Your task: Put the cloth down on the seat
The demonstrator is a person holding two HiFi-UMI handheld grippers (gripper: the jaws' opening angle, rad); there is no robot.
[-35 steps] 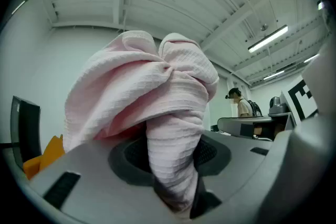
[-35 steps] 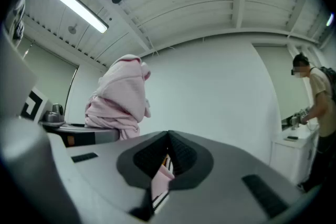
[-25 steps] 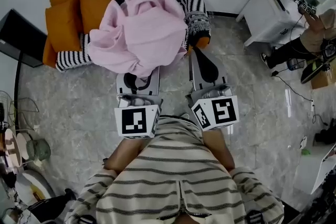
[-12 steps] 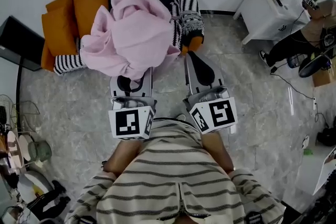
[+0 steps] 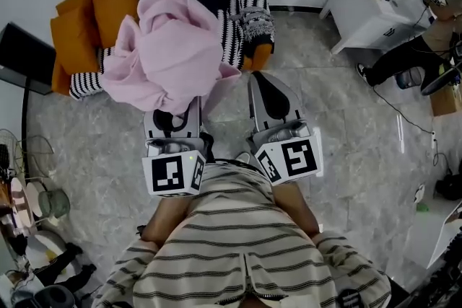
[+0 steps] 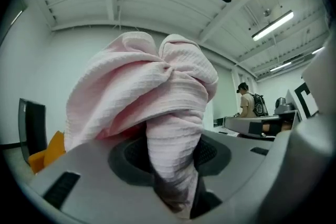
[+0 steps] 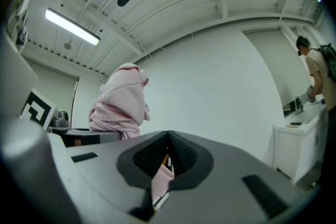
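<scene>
Head view: pink cloth (image 5: 170, 47) is bunched in a loose mound, its lower end gathered into the left claw (image 5: 175, 112). The mound overlaps the seat (image 5: 260, 54) at 12 o'clock from the claw; whether it rests on the seat or hangs above it cannot be told.

Left gripper view: the left claw (image 6: 176, 186) is clamped on a twisted neck of the cloth (image 6: 152, 92), and the rest billows above the pads.

Right claw (image 5: 263, 83) sits at 3 o'clock of the left one, just beside the cloth's trailing corner. Right gripper view: the right claw (image 7: 167, 157) is narrow, nearly closed. A thin sliver of pink and stripes shows in the slit; whether anything is nipped there cannot be told. The cloth (image 7: 122, 99) shows at 10 o'clock.

The seat carries orange cushions (image 5: 90, 18) at 10 o'clock of the cloth and a black-and-white striped blanket (image 5: 245, 11) at 2 o'clock. A white cabinet (image 5: 368, 11) stands further out at 2 o'clock on the grey tiled floor (image 5: 346, 133).
</scene>
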